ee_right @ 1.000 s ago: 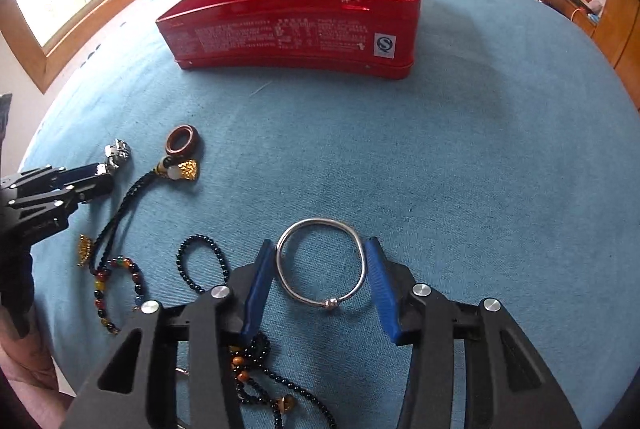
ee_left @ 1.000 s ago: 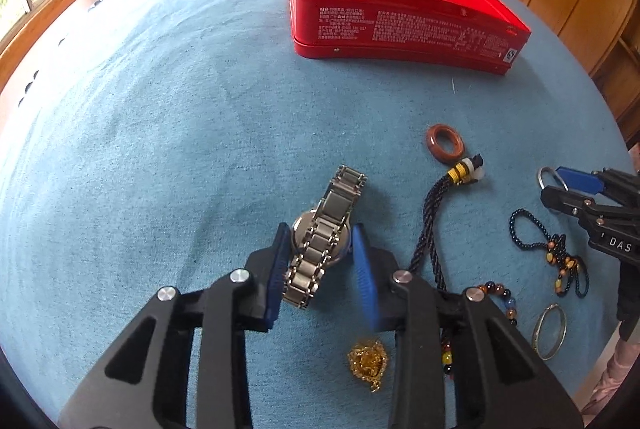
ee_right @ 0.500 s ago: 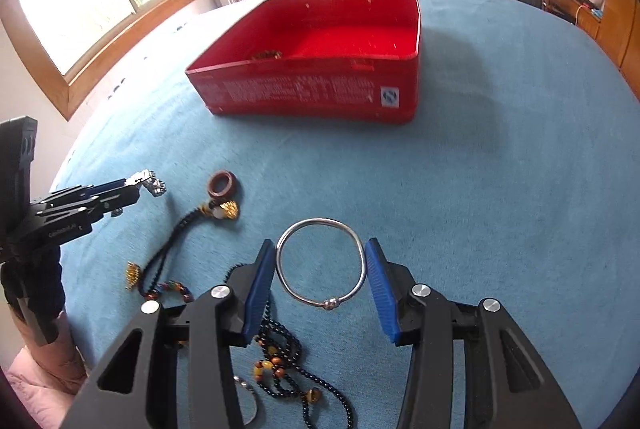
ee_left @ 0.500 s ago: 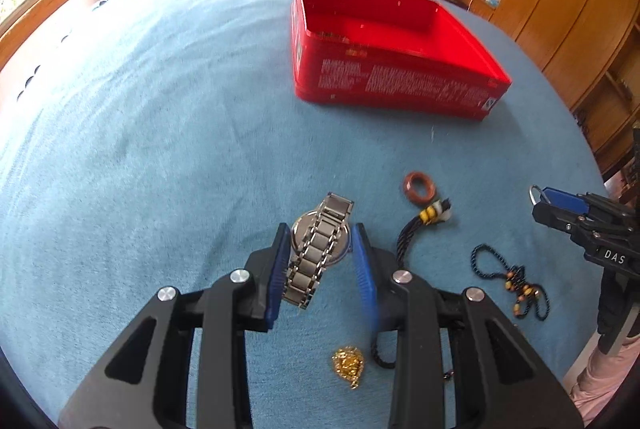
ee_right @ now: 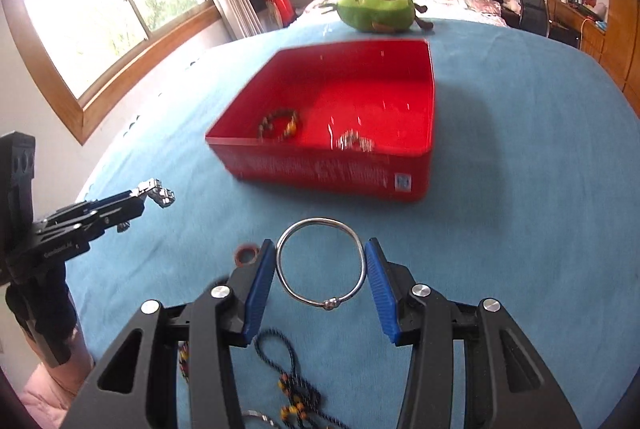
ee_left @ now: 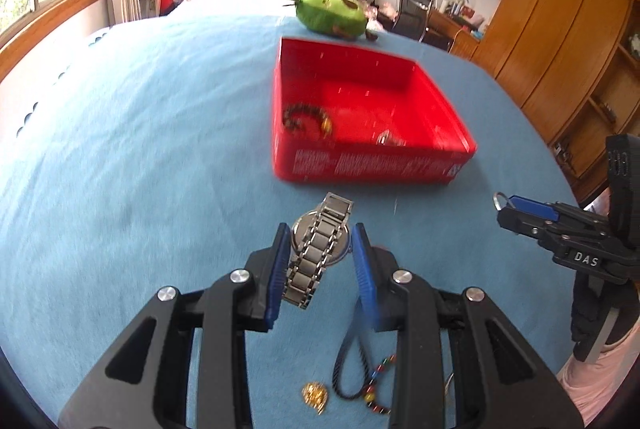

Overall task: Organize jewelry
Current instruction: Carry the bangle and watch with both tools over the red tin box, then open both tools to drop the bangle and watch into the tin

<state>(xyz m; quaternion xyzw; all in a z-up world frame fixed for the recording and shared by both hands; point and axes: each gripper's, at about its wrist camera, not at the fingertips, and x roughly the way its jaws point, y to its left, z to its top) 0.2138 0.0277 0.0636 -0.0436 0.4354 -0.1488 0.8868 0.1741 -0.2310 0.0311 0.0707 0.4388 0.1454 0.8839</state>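
Observation:
My left gripper (ee_left: 320, 245) is shut on a silver metal watch (ee_left: 316, 249) and holds it above the blue cloth, short of the red tin box (ee_left: 372, 165). My right gripper (ee_right: 320, 261) is shut on a thin silver bangle (ee_right: 320, 263), also held in the air short of the box (ee_right: 332, 173). The box holds a dark bead bracelet (ee_left: 306, 121) and a small silver piece (ee_left: 390, 139). The right gripper shows at the right of the left wrist view (ee_left: 520, 207); the left gripper shows at the left of the right wrist view (ee_right: 152, 191).
On the cloth below lie a gold pendant (ee_left: 316, 395), a dark cord with coloured beads (ee_left: 360, 369), a brown ring (ee_right: 247, 255) and dark bead strings (ee_right: 296, 401). A green plush toy (ee_left: 332, 15) lies behind the box. Wooden cabinets stand at the right.
Both grippers have risen and moved forward toward the red box with the watch and the bangle in them. The box's inside now shows.

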